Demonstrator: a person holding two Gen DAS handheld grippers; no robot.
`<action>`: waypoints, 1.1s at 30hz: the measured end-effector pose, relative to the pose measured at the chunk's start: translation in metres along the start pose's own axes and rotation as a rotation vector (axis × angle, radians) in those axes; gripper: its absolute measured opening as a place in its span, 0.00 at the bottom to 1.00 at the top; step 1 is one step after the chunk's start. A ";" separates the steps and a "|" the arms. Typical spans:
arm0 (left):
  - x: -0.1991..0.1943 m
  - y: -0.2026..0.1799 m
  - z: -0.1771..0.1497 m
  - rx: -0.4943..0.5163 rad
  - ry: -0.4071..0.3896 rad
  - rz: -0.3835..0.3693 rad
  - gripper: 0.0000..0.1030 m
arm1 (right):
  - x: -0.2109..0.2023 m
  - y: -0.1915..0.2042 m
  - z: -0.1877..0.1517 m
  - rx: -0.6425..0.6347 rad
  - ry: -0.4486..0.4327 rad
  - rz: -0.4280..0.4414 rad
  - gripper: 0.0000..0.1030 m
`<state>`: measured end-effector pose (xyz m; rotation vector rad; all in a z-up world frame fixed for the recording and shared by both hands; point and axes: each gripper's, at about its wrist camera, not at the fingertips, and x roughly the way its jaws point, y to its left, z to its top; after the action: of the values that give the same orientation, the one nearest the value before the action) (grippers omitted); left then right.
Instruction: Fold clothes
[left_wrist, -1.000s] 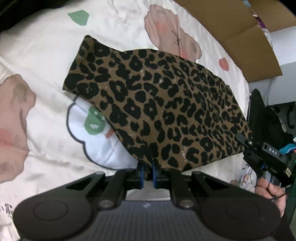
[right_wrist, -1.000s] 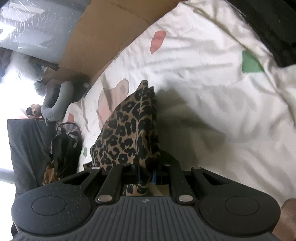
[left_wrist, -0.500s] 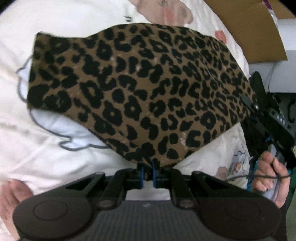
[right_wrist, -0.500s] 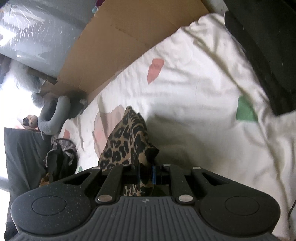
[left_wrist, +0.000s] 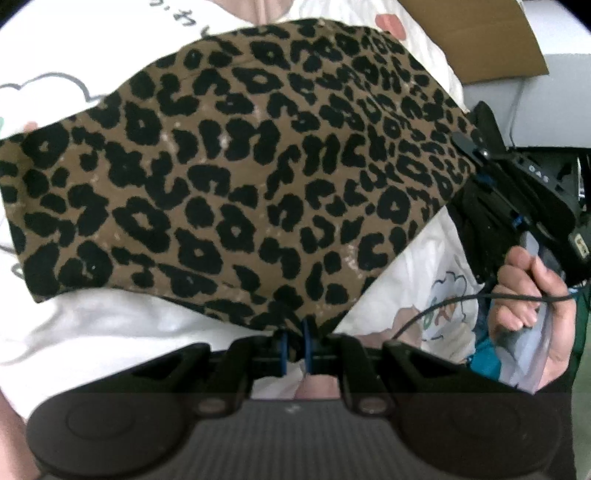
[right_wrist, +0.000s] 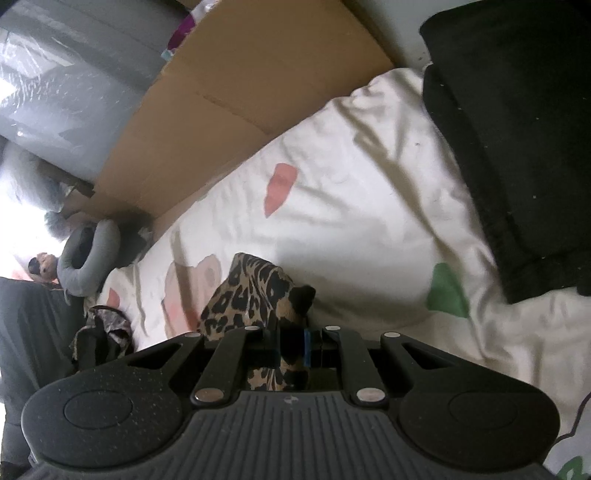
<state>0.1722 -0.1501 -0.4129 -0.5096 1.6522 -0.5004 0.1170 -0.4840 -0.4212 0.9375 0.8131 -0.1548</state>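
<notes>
Bedsheet (left_wrist: 92, 332) behind; leopard garment (left_wrist: 240, 166) apparently nearer now, both claws clamped.

The garment (left_wrist: 240, 177) is brown with black leopard spots; the bedsheet (right_wrist: 369, 206) is white with pink and green shapes.

Black plastic body of the right gripper (left_wrist: 517, 192), at the right of the left wrist view: pale raised characters are showing, reading roughly "DAS", blurred.
White patterned bedsheet (left_wrist: 177, 14), far edge: dark printed characters are showing, too cut off to read.
</notes>
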 end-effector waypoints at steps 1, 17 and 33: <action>-0.001 0.003 -0.001 -0.012 0.009 -0.010 0.08 | 0.002 -0.004 0.000 0.003 0.002 -0.008 0.10; -0.050 -0.030 -0.009 0.141 0.099 -0.032 0.23 | -0.006 -0.045 -0.022 0.151 -0.028 -0.014 0.52; -0.127 -0.103 0.093 0.602 -0.222 0.193 0.62 | -0.024 -0.046 -0.058 0.203 0.004 0.030 0.70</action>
<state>0.2859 -0.1617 -0.2629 0.0405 1.2401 -0.7323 0.0477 -0.4727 -0.4535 1.1414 0.7967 -0.2123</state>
